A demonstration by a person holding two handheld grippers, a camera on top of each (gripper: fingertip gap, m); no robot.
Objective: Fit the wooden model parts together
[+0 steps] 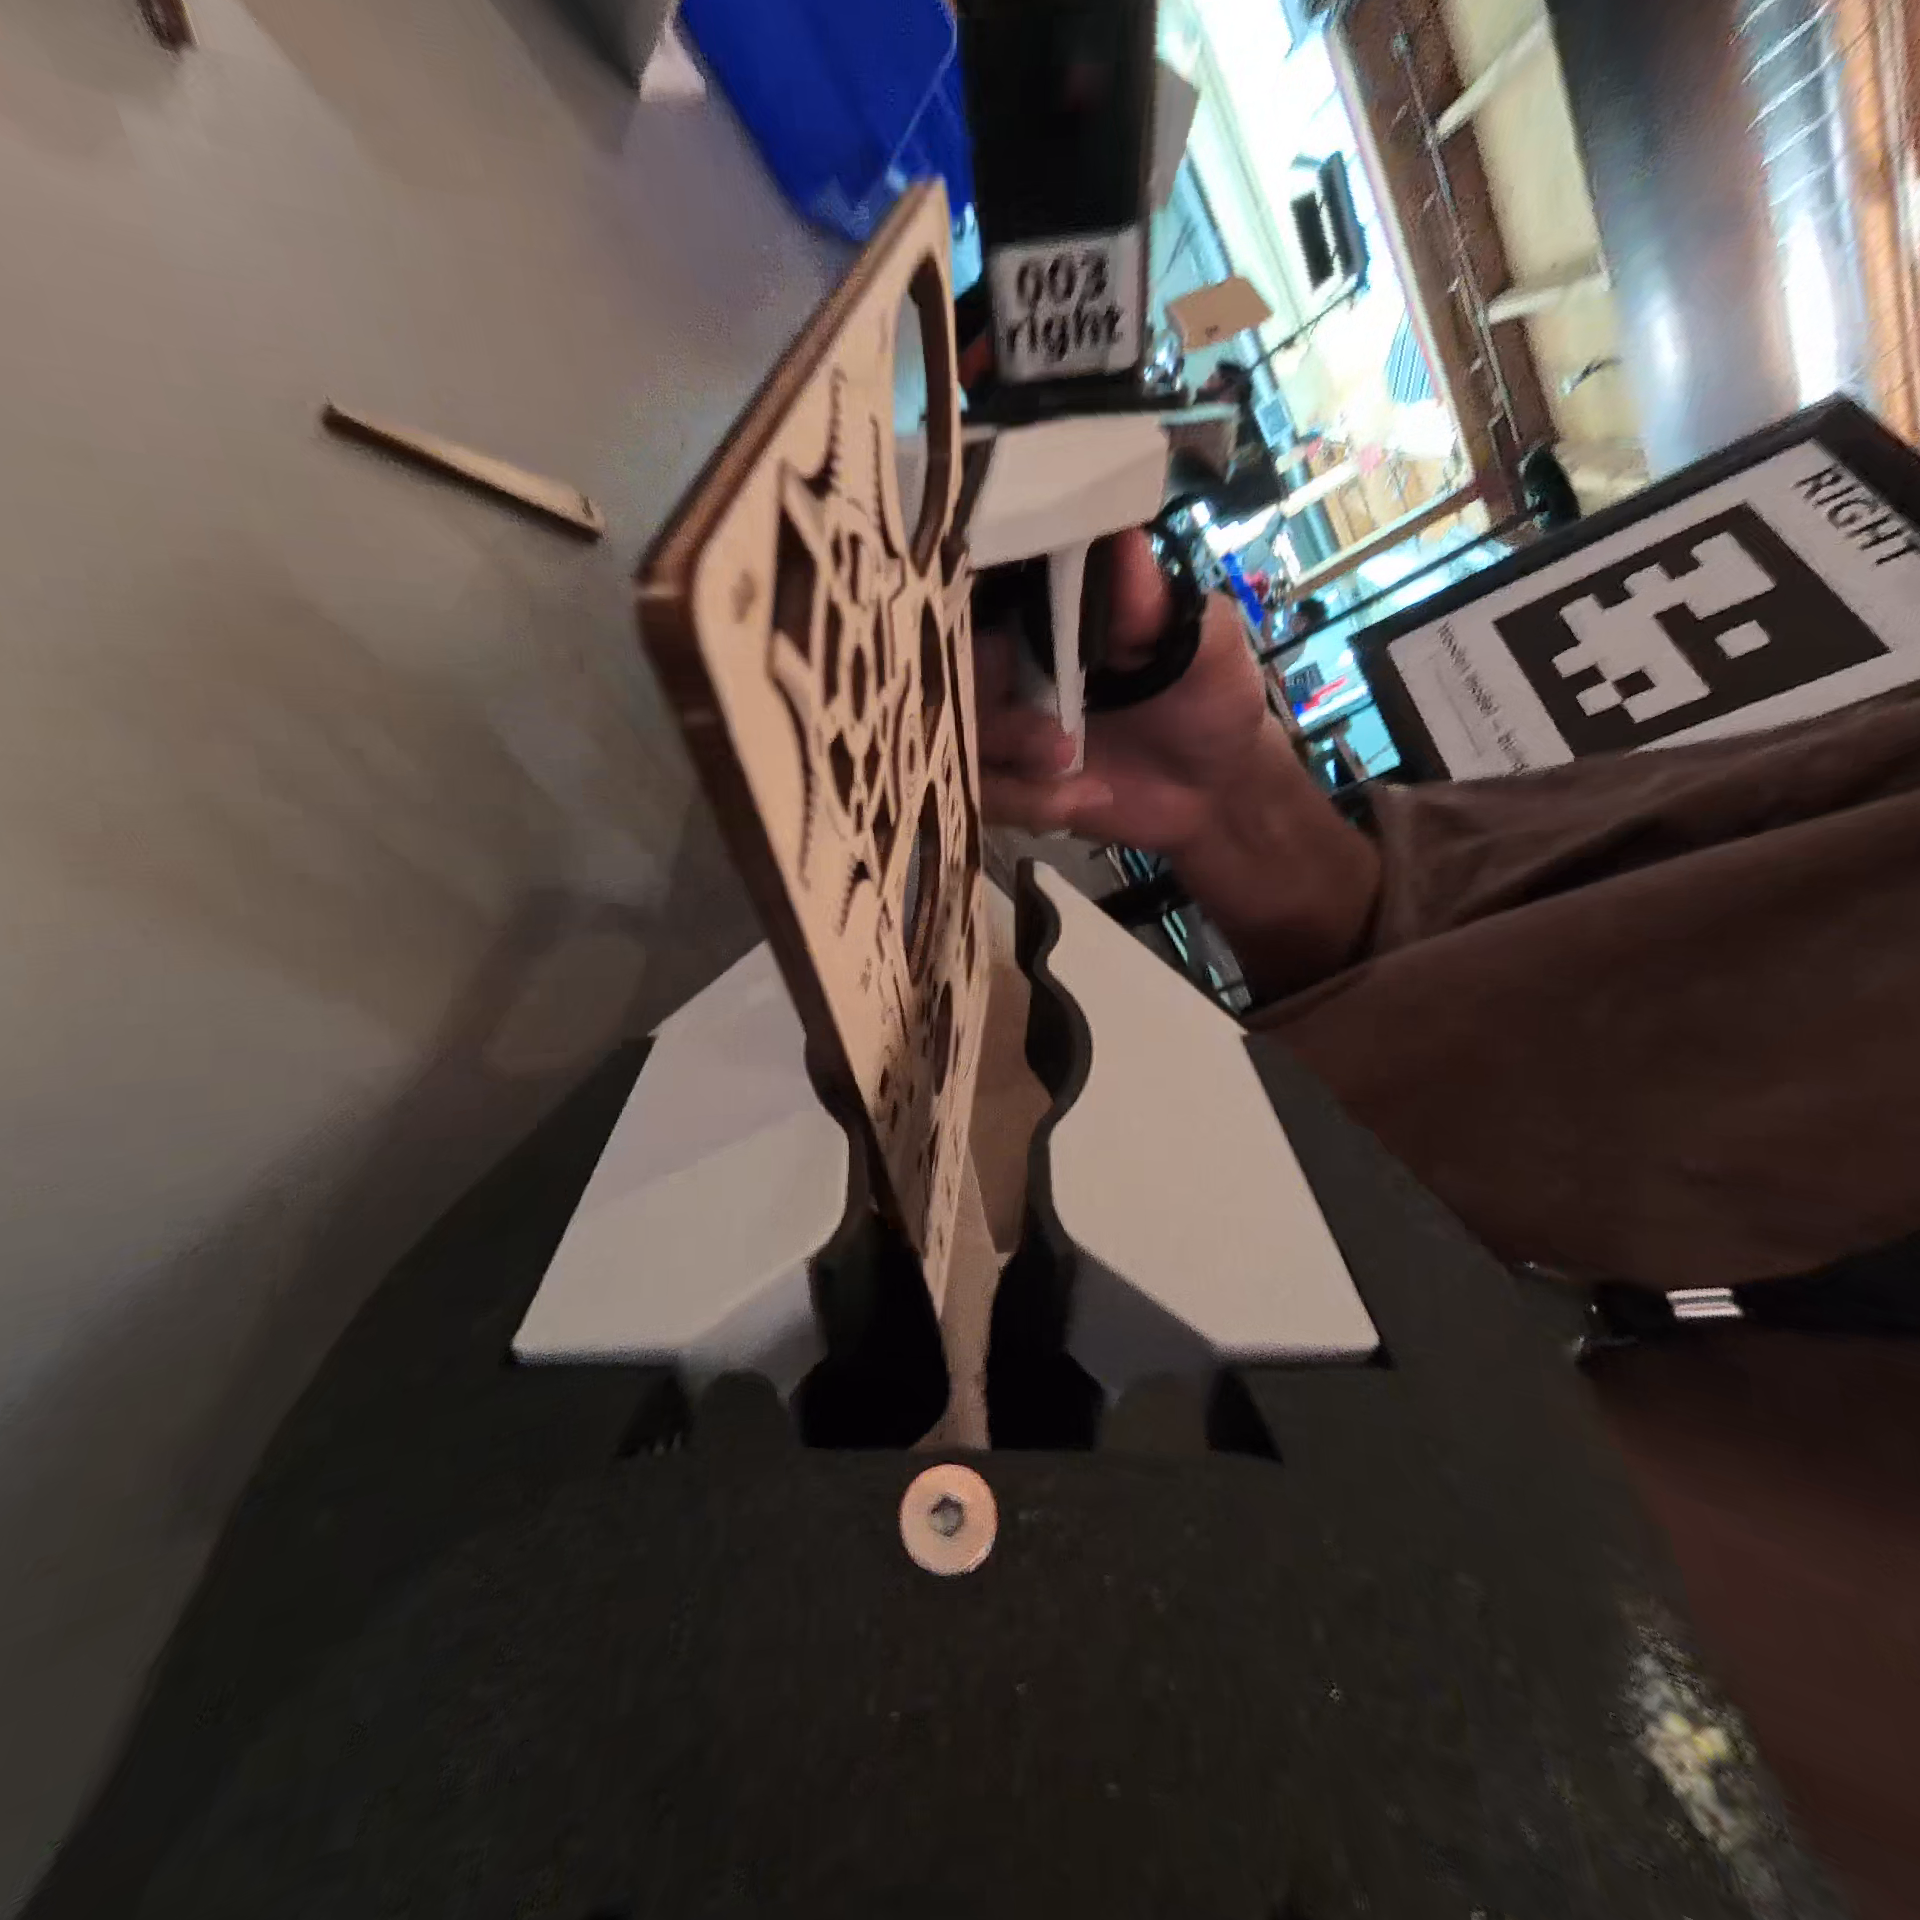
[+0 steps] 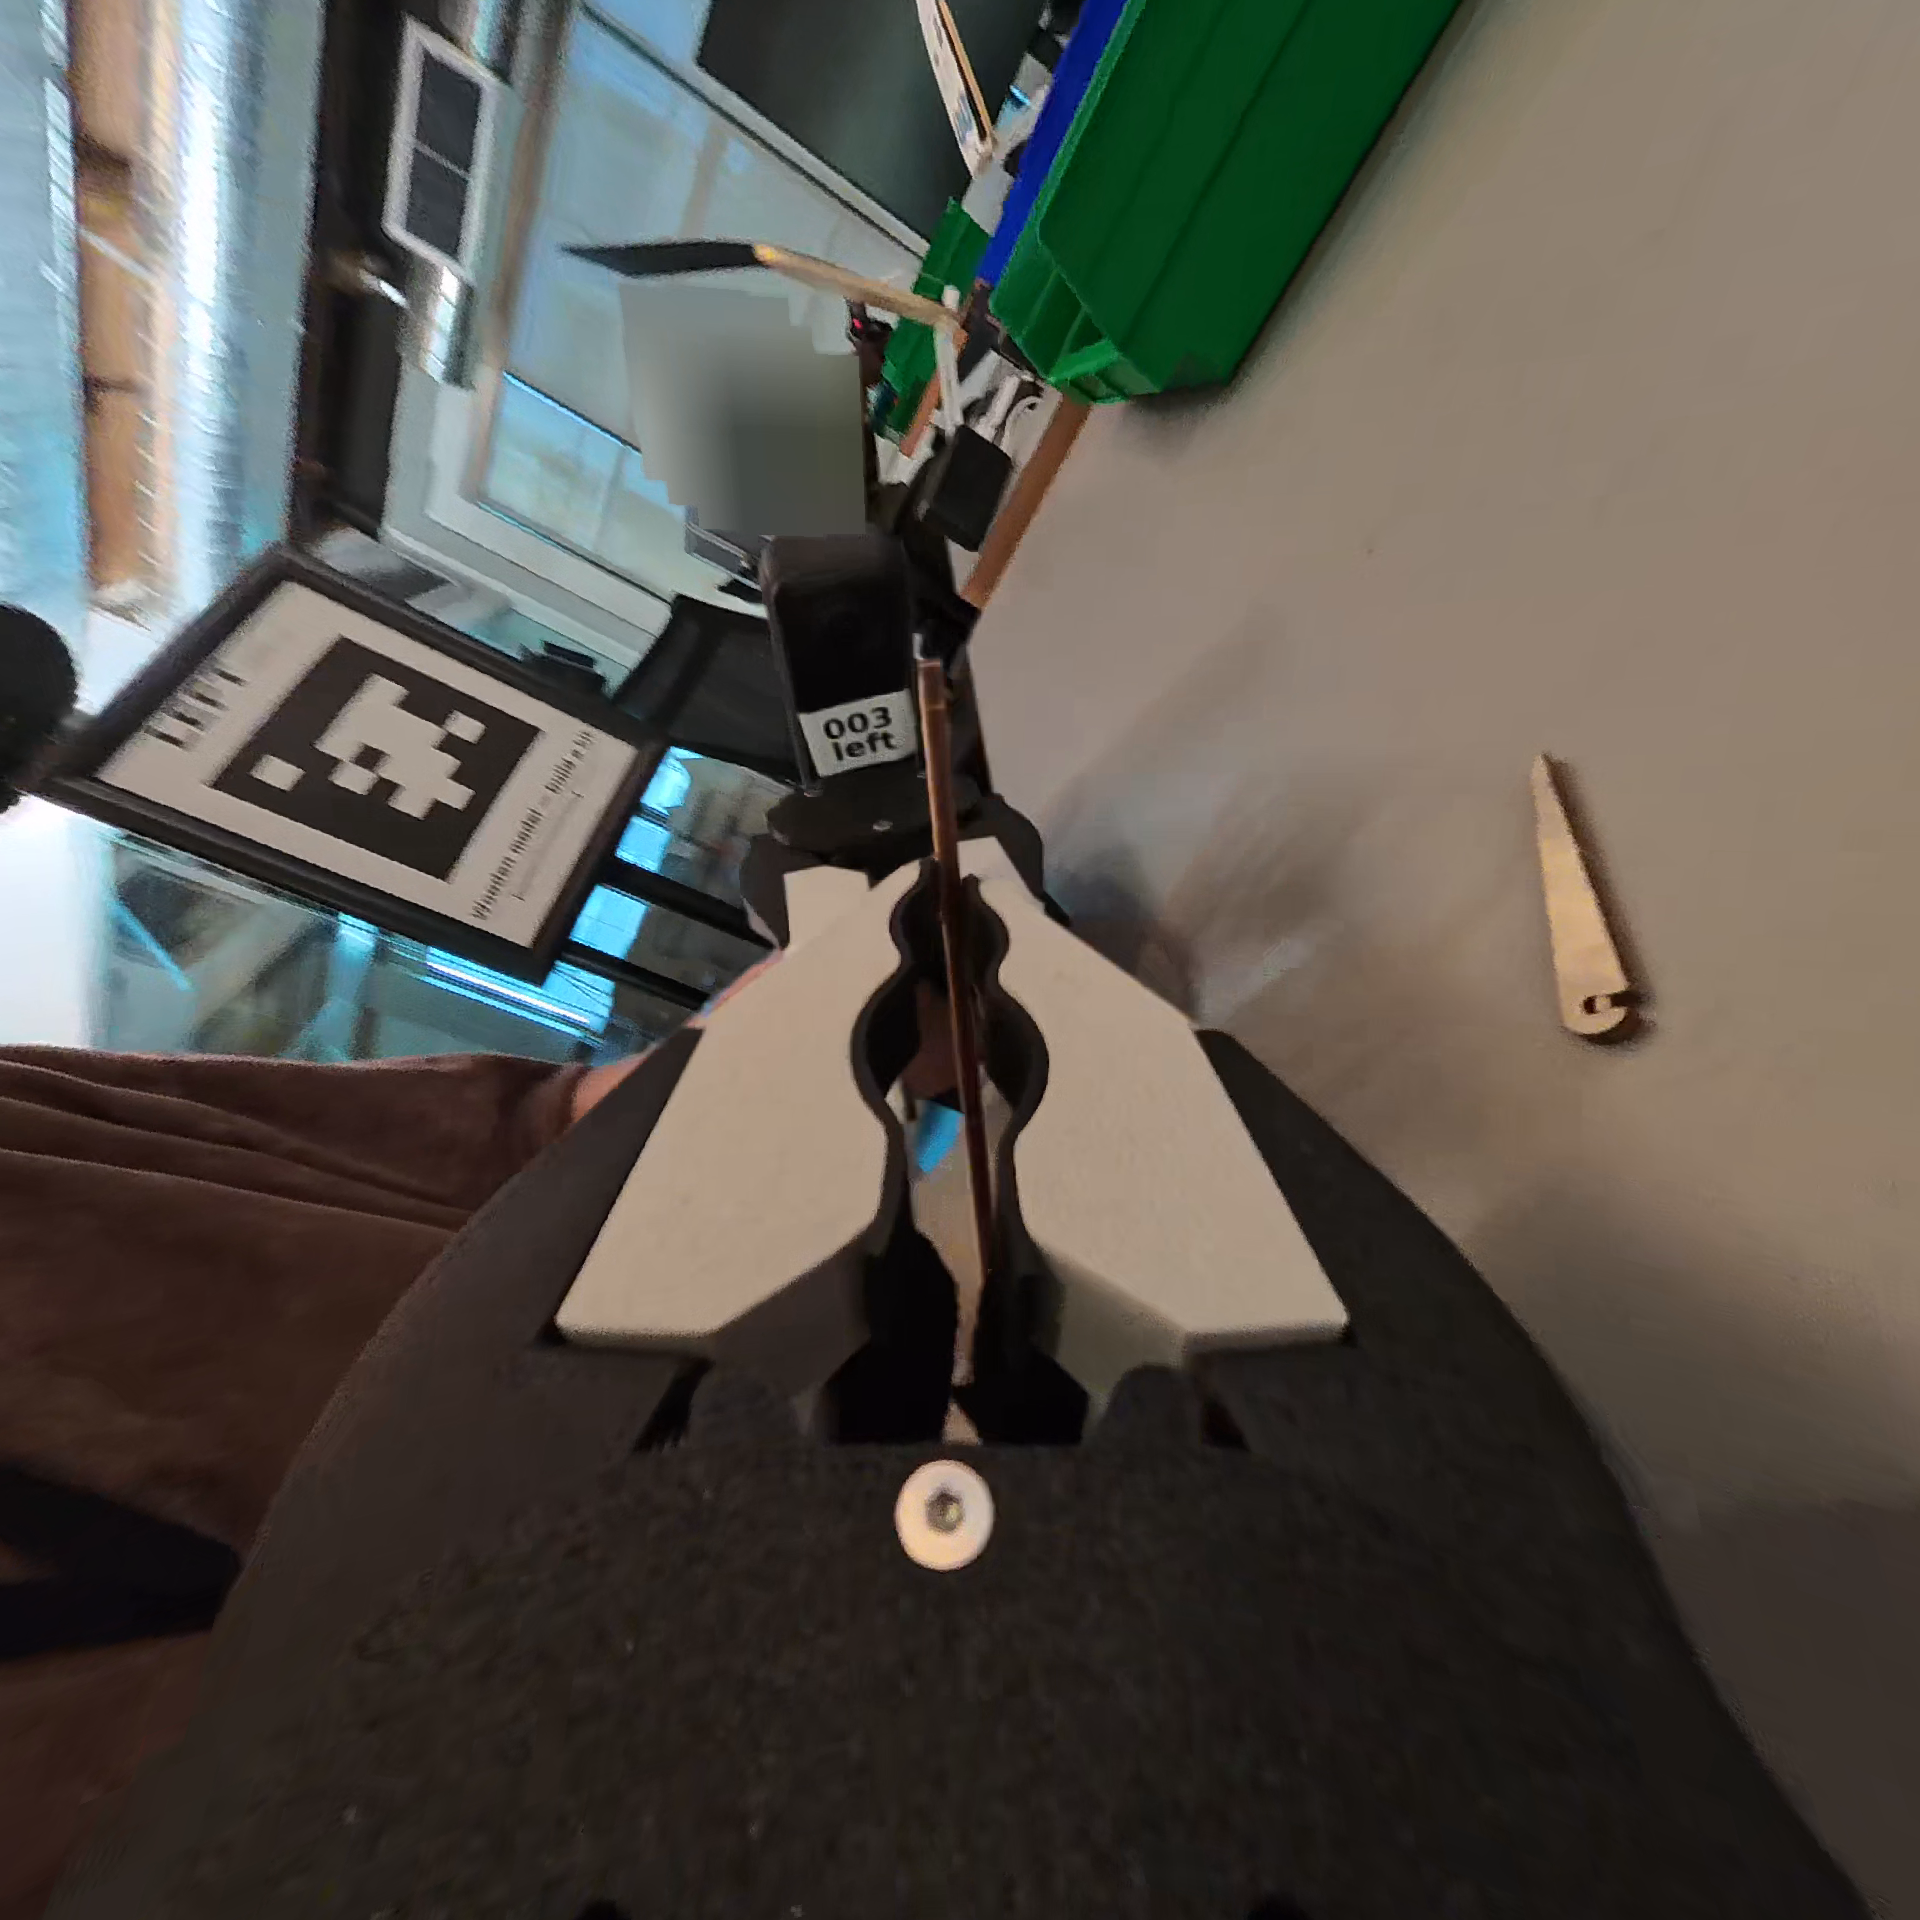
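I see a green bin (image 2: 1174, 197) and a blue bin (image 1: 831, 94) on the table (image 2: 1558, 520); their contents are hidden. My left tool (image 1: 940, 1091) and right tool (image 2: 961, 1049) are both clamped on the wooden sheet (image 1: 842, 748), held above the table; a loose wooden piece (image 2: 1584, 914) lies on it.

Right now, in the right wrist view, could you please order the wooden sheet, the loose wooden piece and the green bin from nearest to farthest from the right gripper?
1. Wooden sheet: seen edge-on between the right gripper fingers, with the left gripper beyond it.
2. Loose wooden piece: lying on the grey table, off to the right.
3. Green bin: at the table's far end, upper right.
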